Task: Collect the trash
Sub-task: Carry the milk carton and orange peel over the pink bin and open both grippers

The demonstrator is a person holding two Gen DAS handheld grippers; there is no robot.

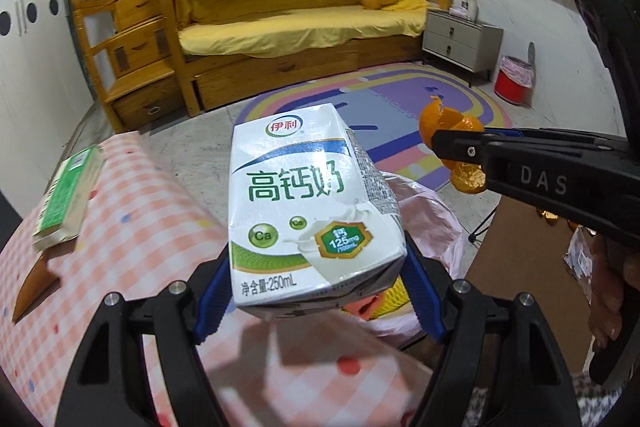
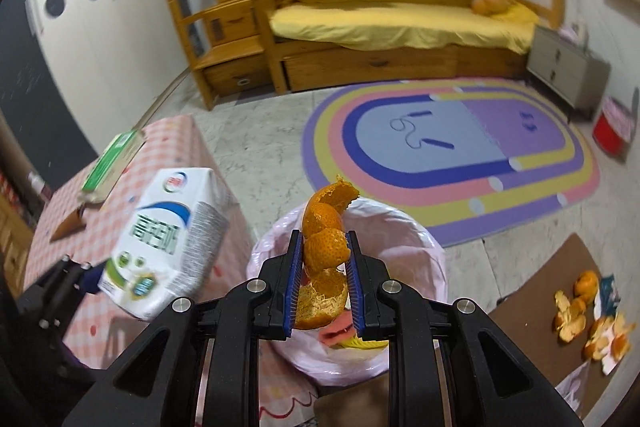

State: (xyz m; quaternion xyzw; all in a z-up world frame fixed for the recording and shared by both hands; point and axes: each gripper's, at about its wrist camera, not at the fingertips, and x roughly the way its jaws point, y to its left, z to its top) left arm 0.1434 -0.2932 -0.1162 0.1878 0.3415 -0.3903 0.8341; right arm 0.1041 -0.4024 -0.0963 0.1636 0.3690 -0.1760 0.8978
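The left claw (image 1: 320, 291) pinches a white-green cardboard milk carton (image 1: 308, 211); the right claw (image 2: 323, 283) pinches curled orange peel (image 2: 326, 255) above the pink-lined bin (image 2: 420, 247). The carton, at nine o'clock of the rim, could miss if released there.

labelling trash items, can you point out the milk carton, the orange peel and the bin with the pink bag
milk carton (image 1: 304, 211), left wrist view, front printed face
orange peel (image 2: 326, 247), right wrist view, middle curl between the pads
bin with the pink bag (image 2: 416, 227), right wrist view, right rim of the liner
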